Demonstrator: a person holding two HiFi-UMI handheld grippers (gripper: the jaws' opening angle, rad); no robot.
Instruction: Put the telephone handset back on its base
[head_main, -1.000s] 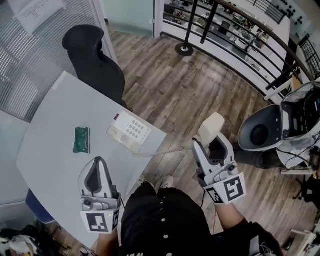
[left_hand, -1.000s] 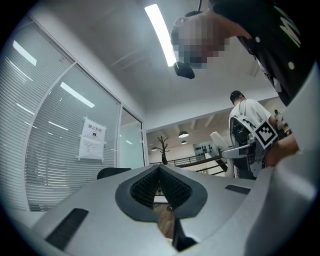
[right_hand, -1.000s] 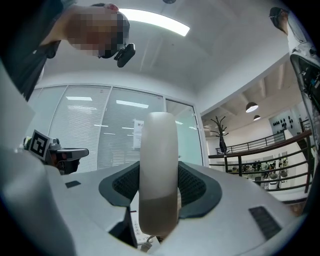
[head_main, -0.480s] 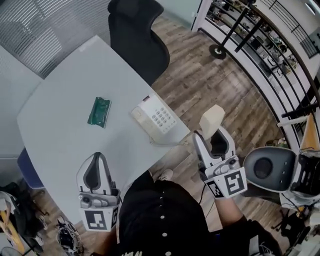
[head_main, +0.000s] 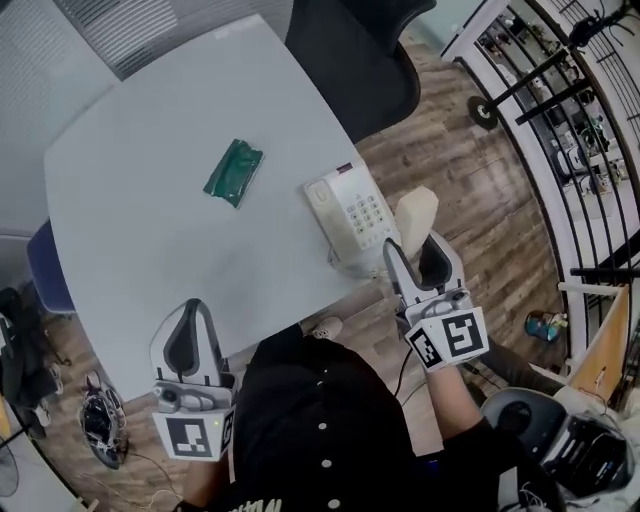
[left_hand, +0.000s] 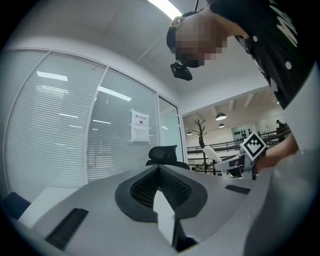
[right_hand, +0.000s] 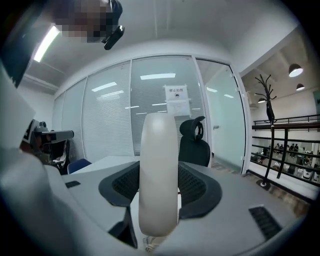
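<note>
The right gripper (head_main: 415, 245) stands fairly wide open but is not empty: its two jaws clamp the cream handset (right_hand: 159, 170) by its flanks, and the handset stands upright between the ribbed pads, rising well past their tips. A bit of coiled cord (right_hand: 150, 245) shows just beneath its lower end. From above, this gripper points up the picture toward the table's near right corner, and the handset's free end shows just right of the telephone base (head_main: 348, 212), off its cradle; how high above the table edge it sits cannot be told. The base lies at that corner of the pale grey table (head_main: 140, 240), its keypad toward the handset and its smooth cradle side away from it. The left gripper (head_main: 190, 308) is closed, its jaws meeting in a ridge with nothing between them; it sits over the near edge of the table, well apart from the base and pointing the same way as the other. Farther in on the tabletop, left of the base and apart from it, a small green packet (head_main: 233, 171) lies flat. A black office chair (head_main: 350, 50) stands at the far side of the table on a wood-plank floor (head_main: 470, 190), with a dark railing (head_main: 560, 120) beyond to the right. Behind the chair is a glass wall with blinds (right_hand: 107, 125), and a paper notice (right_hand: 176, 100) is stuck to it. The person's black top (head_main: 320, 420) fills the bottom of the head view.
</note>
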